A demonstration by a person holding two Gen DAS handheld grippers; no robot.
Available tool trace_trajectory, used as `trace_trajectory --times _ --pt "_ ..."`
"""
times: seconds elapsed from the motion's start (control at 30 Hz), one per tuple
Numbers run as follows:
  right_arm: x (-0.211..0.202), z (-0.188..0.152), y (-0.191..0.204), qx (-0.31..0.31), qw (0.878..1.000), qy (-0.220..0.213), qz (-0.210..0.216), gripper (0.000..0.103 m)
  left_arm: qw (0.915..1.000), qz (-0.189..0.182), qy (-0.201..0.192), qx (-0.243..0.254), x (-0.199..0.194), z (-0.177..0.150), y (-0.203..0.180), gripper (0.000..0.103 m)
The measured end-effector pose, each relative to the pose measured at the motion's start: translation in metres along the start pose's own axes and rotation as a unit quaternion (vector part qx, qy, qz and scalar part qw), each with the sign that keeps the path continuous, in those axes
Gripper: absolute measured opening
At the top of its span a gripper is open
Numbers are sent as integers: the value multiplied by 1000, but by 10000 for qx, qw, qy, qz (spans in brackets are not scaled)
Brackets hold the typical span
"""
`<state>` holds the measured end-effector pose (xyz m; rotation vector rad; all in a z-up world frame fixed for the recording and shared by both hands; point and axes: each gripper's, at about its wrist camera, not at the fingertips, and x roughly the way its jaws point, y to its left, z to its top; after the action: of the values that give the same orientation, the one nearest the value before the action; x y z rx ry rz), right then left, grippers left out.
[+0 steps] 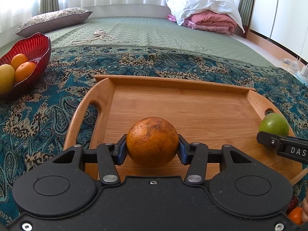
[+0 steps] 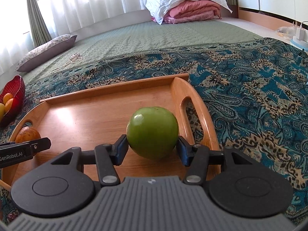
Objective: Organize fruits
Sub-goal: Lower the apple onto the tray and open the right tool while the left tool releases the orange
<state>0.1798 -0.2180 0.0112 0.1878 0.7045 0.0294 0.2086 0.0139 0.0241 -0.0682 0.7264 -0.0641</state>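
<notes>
My left gripper [image 1: 152,150] is shut on an orange [image 1: 152,142] with a brown blotch, low over the near left part of the wooden tray [image 1: 173,83]. My right gripper [image 2: 152,149] is shut on a green apple [image 2: 152,131] over the tray's right side [image 2: 107,88], by its right handle. In the left wrist view the apple [image 1: 273,124] and a right finger show at the right edge. In the right wrist view the orange [image 2: 28,133] shows at the left. A red glass bowl [image 1: 36,46] at the left holds two oranges and a yellow fruit.
The tray lies on a blue paisley cloth [image 1: 38,115] over a green quilted bed. A coiled white cord [image 1: 100,35], a patterned pillow [image 1: 52,20] and folded pink and white bedding [image 1: 204,13] lie farther back. More small fruit [image 1: 295,214] shows at the bottom right.
</notes>
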Motion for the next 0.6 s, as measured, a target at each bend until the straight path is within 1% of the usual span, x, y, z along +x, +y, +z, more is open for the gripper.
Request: trace_trajectory --times 0.43,0.53,0.6 --pt "-1 0 0 -11 10000 49 5 58 10000 43 37 -11 3 0 1 48" --pt "-1 0 1 -41 10000 68 -19 59 10000 40 39 -5 3 0 1 49" --pt "-1 -1 2 -57 9999 85 -38 62 10000 50 37 12 3 -1 1 49"
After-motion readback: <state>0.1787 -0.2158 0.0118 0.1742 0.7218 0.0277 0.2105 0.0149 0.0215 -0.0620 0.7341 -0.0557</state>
